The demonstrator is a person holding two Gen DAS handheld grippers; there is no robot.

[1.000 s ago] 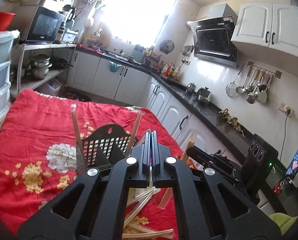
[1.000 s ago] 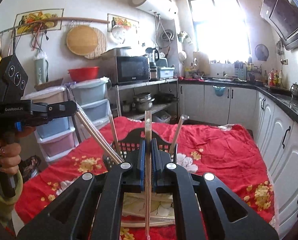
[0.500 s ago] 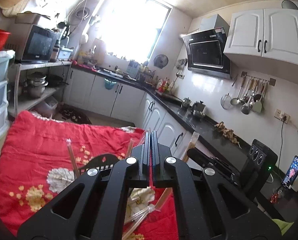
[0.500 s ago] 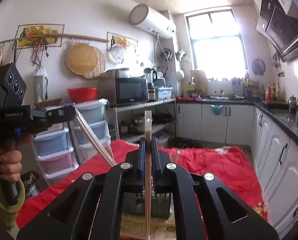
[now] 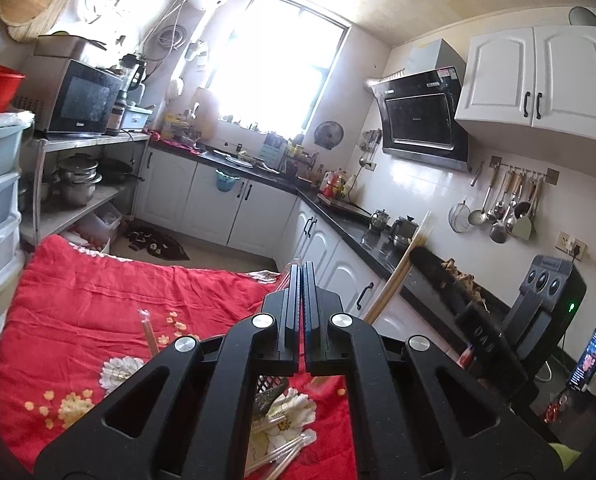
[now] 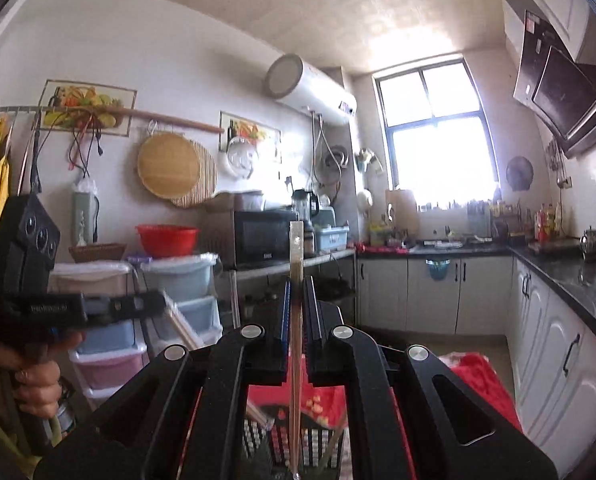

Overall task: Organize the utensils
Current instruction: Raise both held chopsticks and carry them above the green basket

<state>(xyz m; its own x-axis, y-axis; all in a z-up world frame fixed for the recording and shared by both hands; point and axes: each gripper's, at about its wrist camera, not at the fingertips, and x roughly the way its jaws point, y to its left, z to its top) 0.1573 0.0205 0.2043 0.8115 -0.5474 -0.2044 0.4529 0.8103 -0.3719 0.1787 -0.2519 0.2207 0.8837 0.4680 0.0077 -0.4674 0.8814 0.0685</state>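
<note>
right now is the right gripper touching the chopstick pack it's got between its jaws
Touching. The right wrist view shows the right gripper closed on the wrapped chopstick pack, both pads pressed against its sides with no gap.

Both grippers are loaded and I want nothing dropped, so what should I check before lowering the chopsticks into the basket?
1. Right gripper clamps the upright chopsticks: ok.
2. Left gripper clamps the slanted chopsticks: ok.
3. Black mesh basket lies below the right gripper: ok.
4. Lower end of the upright chopsticks clears the basket rim: cannot tell, it runs off the picture.
5. Red cloth cleared of loose chopsticks: not ok, several still lie there.
</note>
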